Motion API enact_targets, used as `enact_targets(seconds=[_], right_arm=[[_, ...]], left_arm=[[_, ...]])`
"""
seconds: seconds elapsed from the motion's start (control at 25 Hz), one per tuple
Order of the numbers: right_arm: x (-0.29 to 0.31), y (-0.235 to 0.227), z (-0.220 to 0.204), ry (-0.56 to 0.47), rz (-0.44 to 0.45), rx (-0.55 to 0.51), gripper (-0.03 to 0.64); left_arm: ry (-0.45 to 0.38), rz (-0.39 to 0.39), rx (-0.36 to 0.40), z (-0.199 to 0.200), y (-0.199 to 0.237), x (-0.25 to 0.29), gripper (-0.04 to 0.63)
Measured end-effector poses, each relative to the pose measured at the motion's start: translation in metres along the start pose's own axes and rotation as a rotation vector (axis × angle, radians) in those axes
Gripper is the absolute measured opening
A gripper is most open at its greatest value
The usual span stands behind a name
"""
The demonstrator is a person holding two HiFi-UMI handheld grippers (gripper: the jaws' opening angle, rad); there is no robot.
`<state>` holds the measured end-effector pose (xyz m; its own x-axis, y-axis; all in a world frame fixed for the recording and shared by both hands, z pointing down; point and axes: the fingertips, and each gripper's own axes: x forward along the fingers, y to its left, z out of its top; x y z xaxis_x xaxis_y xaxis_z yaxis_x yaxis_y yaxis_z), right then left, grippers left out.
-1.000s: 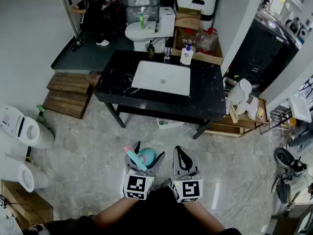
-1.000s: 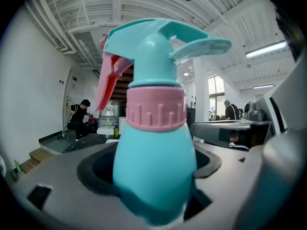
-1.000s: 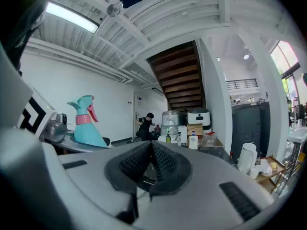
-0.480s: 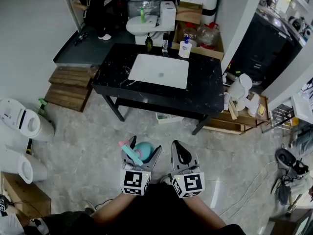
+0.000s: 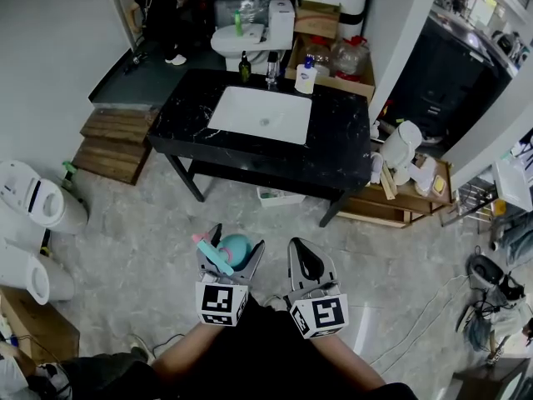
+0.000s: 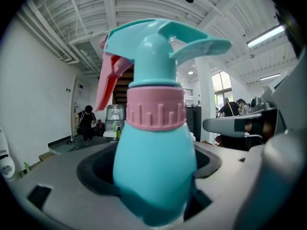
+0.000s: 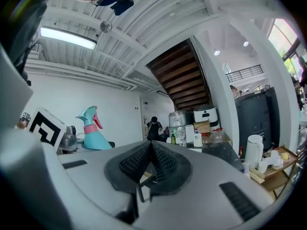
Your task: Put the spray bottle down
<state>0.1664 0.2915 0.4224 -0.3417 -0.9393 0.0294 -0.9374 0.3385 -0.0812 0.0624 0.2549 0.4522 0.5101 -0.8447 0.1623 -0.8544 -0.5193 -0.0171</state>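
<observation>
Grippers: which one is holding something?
The left gripper, shut on the teal plastic spray bottle with pink collar; the right gripper is shut on nothing.

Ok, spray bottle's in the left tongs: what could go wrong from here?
1. The teal plastic spray bottle with the pink collar is gripped low on its rounded body by the left tongs; it may tip or slip.
2. The black marble counter lies well ahead; an early release means a fall.
3. Small bottles crowd its back edge.
</observation>
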Motion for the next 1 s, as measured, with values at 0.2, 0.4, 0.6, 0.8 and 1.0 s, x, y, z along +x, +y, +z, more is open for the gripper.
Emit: enact_targets(seconds=[0.2, 0.4, 0.6, 0.8, 1.0], right_arm=[[-0.004, -0.016, 0.006, -0.01, -0.022, -0.003, 0.015], [-0.008, -0.022, 0.005, -0.013, -0.034, 0.005, 0.015], [-0.004, -0.03, 0.003, -0.025, -0.048, 0.021, 0.015], [0.005, -0.038, 0.001, -0.023, -0.072, 0.025, 0.015], [0.029, -0.055, -0.009, -0.002, -0.112, 0.048, 0.015]], left_arm=[[0.008, -0.003, -0.012, 0.0, -0.005, 0.006, 0.417], [-0.001, -0.007, 0.0, 0.006, -0.008, 0.011, 0.417], [0.002, -0.03, 0.017, 0.008, -0.011, 0.023, 0.417], [0.012, -0.055, 0.019, 0.005, -0.009, 0.036, 0.417], [0.024, -0.074, 0.004, 0.002, 0.004, 0.063, 0.417]])
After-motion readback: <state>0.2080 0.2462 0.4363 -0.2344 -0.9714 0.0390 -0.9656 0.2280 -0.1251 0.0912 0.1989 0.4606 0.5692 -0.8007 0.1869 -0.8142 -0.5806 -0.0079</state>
